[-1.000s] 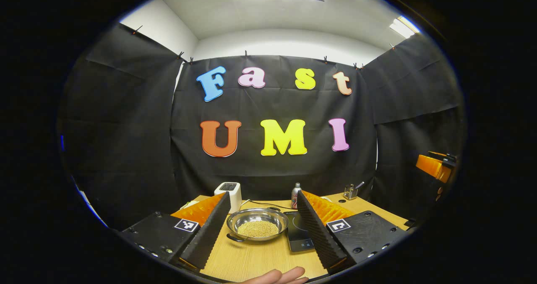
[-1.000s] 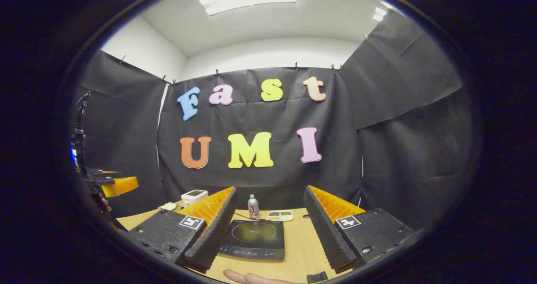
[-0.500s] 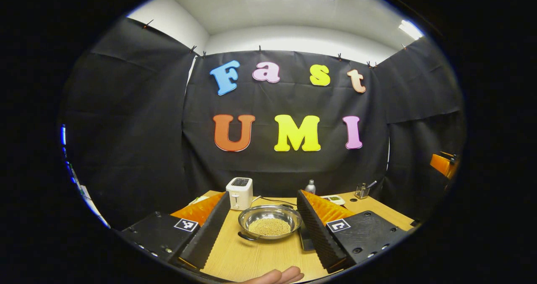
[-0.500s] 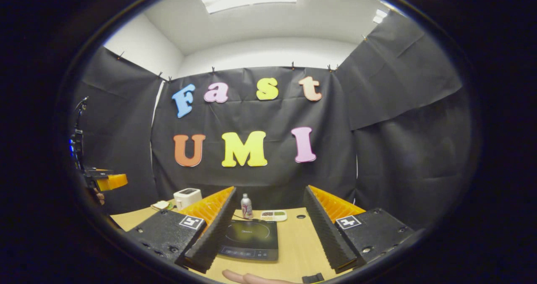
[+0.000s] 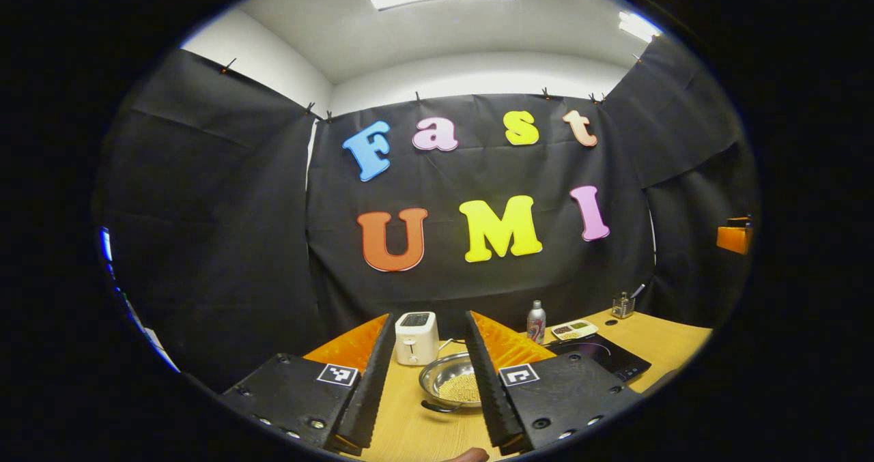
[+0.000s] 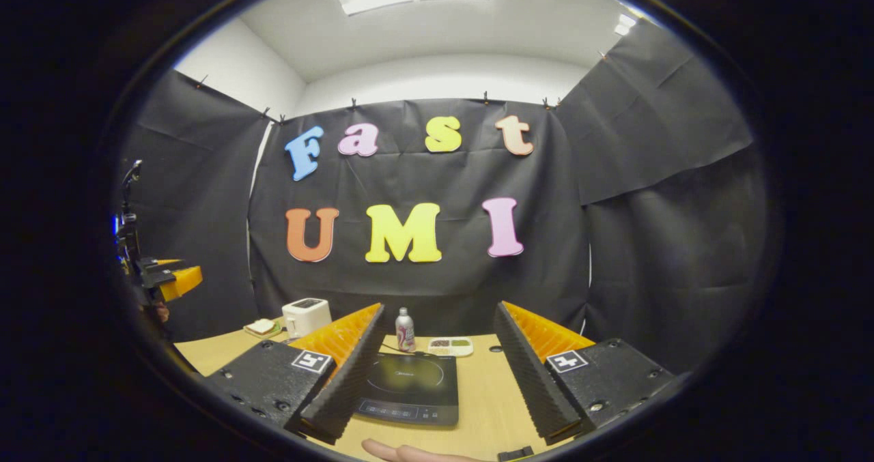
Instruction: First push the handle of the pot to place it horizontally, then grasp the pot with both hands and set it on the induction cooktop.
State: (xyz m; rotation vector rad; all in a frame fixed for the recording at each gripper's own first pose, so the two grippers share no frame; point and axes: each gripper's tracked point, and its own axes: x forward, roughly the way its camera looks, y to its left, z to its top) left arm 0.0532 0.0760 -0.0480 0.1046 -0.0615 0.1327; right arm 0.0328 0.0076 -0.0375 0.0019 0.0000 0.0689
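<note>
- Here, the left gripper (image 5: 425,407), in the left gripper view, hangs above the near edge of the desk (image 5: 410,435) with its fingers apart and nothing between them.
- The pot (image 5: 450,385), a shallow metal one holding pale grains, stands on the desk just behind the right finger of that gripper, which hides part of it; its dark handle (image 5: 431,405) points toward the camera and to the left.
- A white toaster (image 5: 416,337) stands behind the pot, toward the wall.
- The cooktop (image 5: 601,354), flat and black, lies on the desk to the right of the pot, apart from it; a small bottle (image 5: 537,321) and a divided dish (image 5: 575,329) sit behind it.
- In the right gripper view, the right gripper (image 6: 437,390) is held with fingers wide apart, gripping nothing, and the cooktop (image 6: 410,388) lies on the desk between and beyond them.
- A person's fingers (image 6: 403,452) show at the bottom edge of that view.
- The left gripper (image 6: 171,281) appears far off at the left margin of the right gripper view.
</note>
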